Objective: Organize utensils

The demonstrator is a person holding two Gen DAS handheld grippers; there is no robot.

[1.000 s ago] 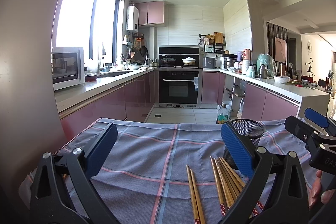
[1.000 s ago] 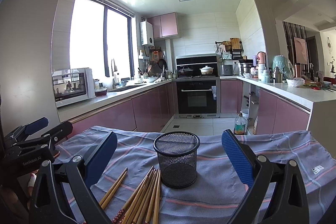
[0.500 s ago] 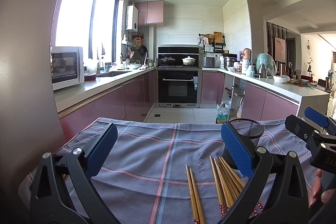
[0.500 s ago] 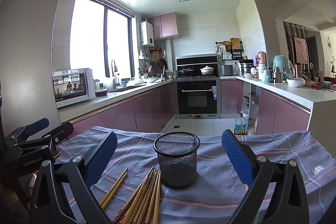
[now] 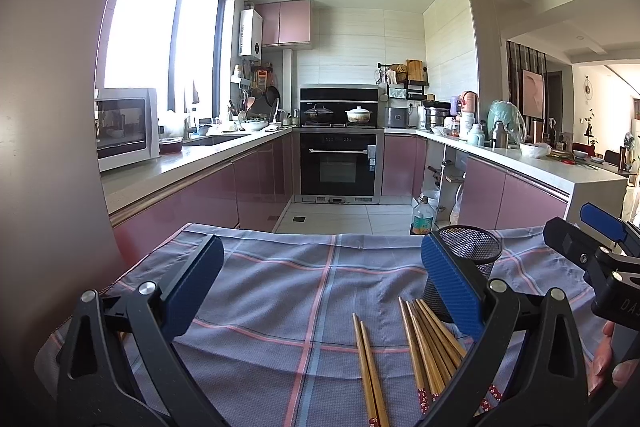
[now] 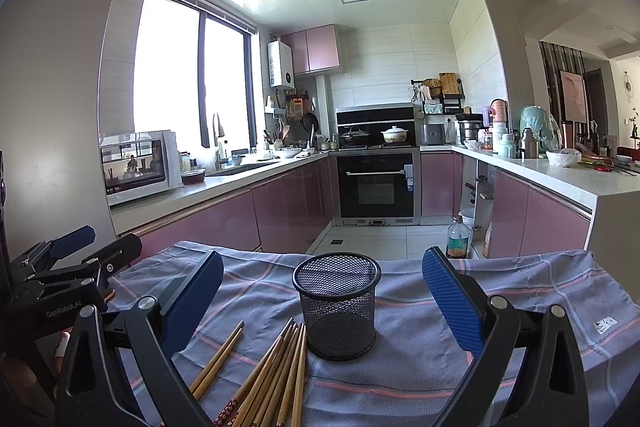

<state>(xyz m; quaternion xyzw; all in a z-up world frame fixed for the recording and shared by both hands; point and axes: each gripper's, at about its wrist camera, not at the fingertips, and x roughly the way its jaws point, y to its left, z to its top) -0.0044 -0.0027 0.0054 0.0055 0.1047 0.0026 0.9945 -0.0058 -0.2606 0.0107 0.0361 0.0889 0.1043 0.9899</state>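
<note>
While both tools hang above checked cloth [image 6: 440, 359], I note left gripper [image 5: 320, 291] spread wide, empty; loose chopstick pair [image 6: 218, 359], then chopstick bundle [image 6: 280, 371] touching mesh cup [image 6: 338, 303]; right gripper [image 6: 322, 299] likewise agape, empty.

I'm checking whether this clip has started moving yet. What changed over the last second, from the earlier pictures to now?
Nothing visibly changed. The left gripper and right gripper stay open and empty above the cloth; the chopsticks still lie beside the upright mesh cup, none picked up.
</note>
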